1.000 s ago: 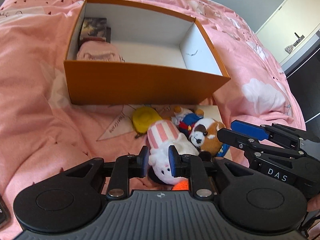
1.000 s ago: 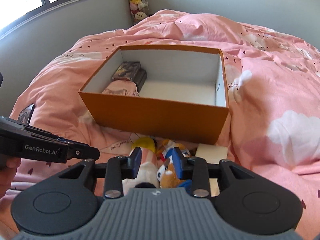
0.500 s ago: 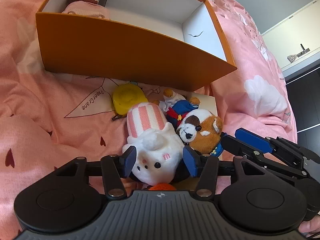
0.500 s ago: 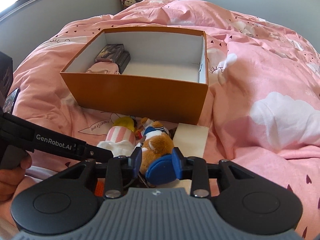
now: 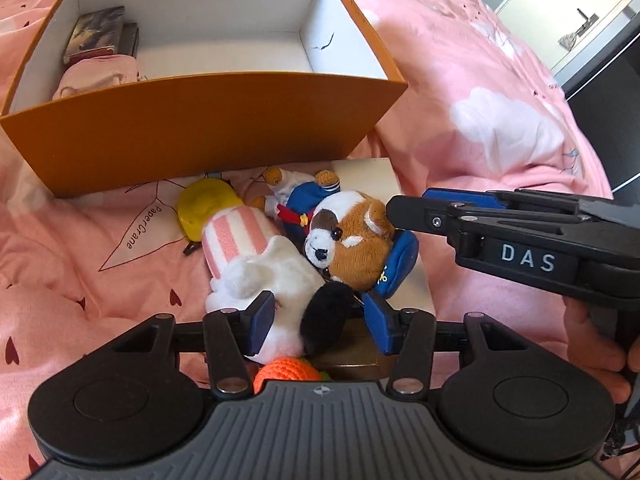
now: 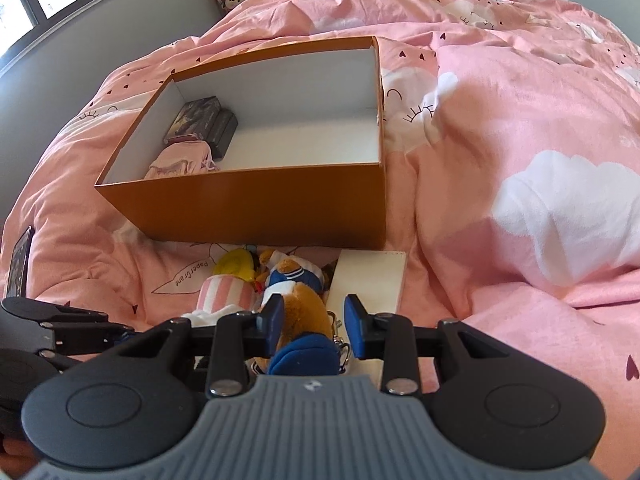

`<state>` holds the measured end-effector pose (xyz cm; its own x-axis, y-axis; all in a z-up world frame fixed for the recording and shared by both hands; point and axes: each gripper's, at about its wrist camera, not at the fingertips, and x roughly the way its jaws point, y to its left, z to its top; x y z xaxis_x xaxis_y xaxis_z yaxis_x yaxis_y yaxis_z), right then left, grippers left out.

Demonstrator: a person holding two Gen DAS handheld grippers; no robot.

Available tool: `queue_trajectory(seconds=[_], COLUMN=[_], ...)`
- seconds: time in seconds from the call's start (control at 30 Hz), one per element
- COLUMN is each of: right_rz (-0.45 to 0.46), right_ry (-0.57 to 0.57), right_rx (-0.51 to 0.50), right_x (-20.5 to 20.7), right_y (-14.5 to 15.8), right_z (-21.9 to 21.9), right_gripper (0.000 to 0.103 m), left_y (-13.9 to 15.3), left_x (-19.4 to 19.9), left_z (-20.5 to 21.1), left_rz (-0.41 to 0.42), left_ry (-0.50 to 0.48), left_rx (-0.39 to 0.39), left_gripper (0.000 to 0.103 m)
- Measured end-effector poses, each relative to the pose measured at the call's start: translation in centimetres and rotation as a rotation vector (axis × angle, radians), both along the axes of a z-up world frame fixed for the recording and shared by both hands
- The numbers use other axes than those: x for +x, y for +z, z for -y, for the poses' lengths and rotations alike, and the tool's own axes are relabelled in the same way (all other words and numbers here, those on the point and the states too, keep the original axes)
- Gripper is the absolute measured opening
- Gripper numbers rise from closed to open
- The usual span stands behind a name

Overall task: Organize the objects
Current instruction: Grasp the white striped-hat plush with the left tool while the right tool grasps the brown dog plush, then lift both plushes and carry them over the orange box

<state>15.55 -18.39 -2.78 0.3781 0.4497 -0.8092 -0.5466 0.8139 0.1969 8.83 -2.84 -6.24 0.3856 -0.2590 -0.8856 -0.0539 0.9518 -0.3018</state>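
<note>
Pink bed (image 5: 500, 80): left claw (image 5: 320, 322) spread over white plush (image 5: 276, 276); right claw (image 6: 314, 326) spread around bear (image 6: 304, 312).

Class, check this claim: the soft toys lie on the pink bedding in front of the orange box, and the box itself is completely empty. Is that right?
Not quite. The soft toys do lie on the pink bedding in front of the orange box, but the box is not empty: the left wrist view shows dark card boxes and a folded pink cloth in its left end.
</note>
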Motion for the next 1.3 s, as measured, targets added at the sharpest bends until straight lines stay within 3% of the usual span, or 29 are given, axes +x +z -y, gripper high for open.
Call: queue_trajectory(seconds=[0.17, 0.23, 0.37, 0.47, 0.67, 0.77, 0.87, 1.0, 1.1, 1.3], right_rz=[-0.029, -0.036, -0.052, -0.067, -0.118, -0.117, -0.093, -0.147, -0.166, -0.251], right_ry=[0.000, 0.008, 0.047, 0.079, 0.121, 0.143, 0.127, 0.124, 0.136, 0.097], right_rx=[0.011, 0.018, 0.030, 0.033, 0.062, 0.031, -0.060, -0.020, 0.002, 0.067], right_x=[0.1, 0.3, 0.7, 1.1, 1.3, 0.9, 0.9, 0.8, 0.3, 1.3], right_y=[-0.5, -0.7, -0.9, -1.3, -1.6, -2.0, -3.2, -4.1, -4.1, -5.0], right_z=[0.2, 0.2, -0.5, -1.2, -2.6, -3.5, -4.1, -3.6, -3.7, -2.6], right_gripper=[0.036, 0.036, 0.037, 0.043, 0.049, 0.054, 0.053, 0.045, 0.043, 0.043], left_y=[-0.6, -1.1, -1.8, -1.7, -0.6, -0.3, -0.3, -0.5, -0.8, -1.2], left_x=[0.2, 0.2, -0.2, -0.7, -1.5, -1.6, -1.7, -1.8, -1.7, -1.0], left_z=[1.1, 0.7, -1.2, -2.1, -2.9, -3.3, -4.1, -4.8, -5.1, -3.7], left_rz=[-0.022, -0.050, -0.090, -0.097, -0.080, -0.073, -0.076, -0.068, -0.077, -0.077], left_ry=[-0.006, 0.022, 0.102, 0.142, 0.178, 0.198, 0.219, 0.238, 0.226, 0.141], left_rx=[0.117, 0.129, 0.061, 0.036, 0.073, 0.092, 0.077, 0.021, -0.025, 0.037], left_gripper=[0.065, 0.065, 0.068, 0.068, 0.052, 0.049, 0.050, 0.058, 0.058, 0.064])
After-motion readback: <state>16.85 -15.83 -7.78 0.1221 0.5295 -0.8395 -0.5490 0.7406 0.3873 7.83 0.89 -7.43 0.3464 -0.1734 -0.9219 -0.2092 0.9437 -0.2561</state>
